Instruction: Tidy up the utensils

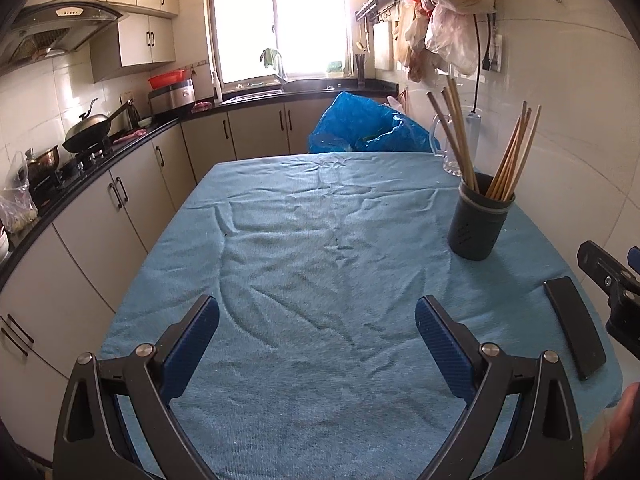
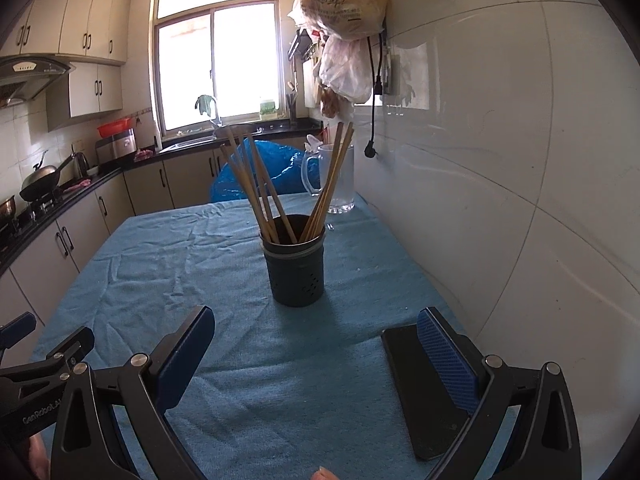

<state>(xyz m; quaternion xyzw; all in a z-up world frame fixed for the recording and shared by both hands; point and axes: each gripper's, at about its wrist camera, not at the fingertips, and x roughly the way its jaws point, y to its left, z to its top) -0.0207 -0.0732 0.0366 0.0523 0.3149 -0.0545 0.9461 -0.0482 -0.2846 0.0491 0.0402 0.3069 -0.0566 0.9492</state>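
A dark grey utensil holder (image 1: 478, 220) (image 2: 296, 268) stands upright on the blue tablecloth (image 1: 320, 240) (image 2: 180, 264), with several wooden chopsticks (image 1: 512, 156) (image 2: 256, 184) leaning out of it in two bunches. My left gripper (image 1: 318, 336) hovers open over bare cloth, well left of and nearer than the holder, nothing between its fingers. My right gripper (image 2: 316, 344) is open too, low over the cloth in front of the holder. Its right finger (image 2: 444, 348) sits over a flat black phone-like slab (image 2: 424, 396) (image 1: 574, 328).
A clear glass mug (image 2: 336, 176) (image 1: 452, 148) stands behind the holder by the white tiled wall (image 2: 500, 160). A blue plastic bag (image 1: 360, 124) lies past the table's far end. Kitchen counter with a wok (image 1: 86, 130) runs along the left. Plastic bags (image 2: 344, 20) hang overhead.
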